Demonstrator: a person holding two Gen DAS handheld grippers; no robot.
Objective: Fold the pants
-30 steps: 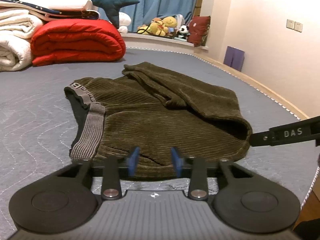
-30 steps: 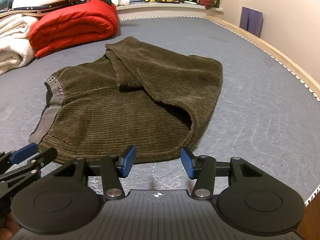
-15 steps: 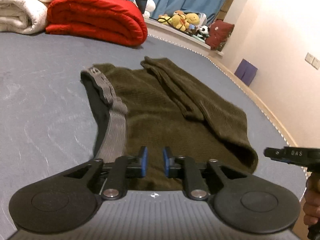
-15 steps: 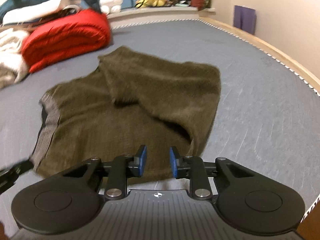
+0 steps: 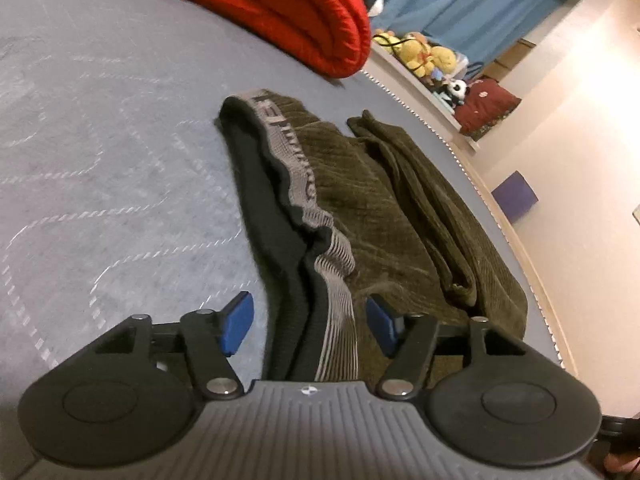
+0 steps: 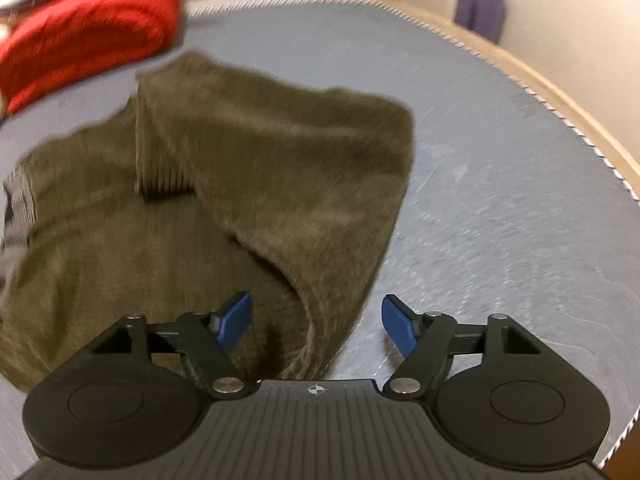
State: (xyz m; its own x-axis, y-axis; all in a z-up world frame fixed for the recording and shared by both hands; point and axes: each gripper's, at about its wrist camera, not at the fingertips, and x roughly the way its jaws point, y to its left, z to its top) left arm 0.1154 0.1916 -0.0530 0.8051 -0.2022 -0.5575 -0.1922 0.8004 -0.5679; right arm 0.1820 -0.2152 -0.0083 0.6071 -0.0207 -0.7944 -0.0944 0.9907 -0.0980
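The left tongs [image 5: 310,318] gape astride the grey waistband [image 5: 286,148], its lettering unreadable. The olive corduroy pants [image 6: 248,184] lie folded on the grey quilted bed [image 6: 500,200]. The right tongs [image 6: 318,322] gape over their hem.

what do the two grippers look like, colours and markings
Both look alike: the left gripper and right gripper have matte black ribbed bodies, two round black discs, silver pivot screws and a small crosshair mark at the centre. Black linkage arms end in blue fingers. No cables visible.
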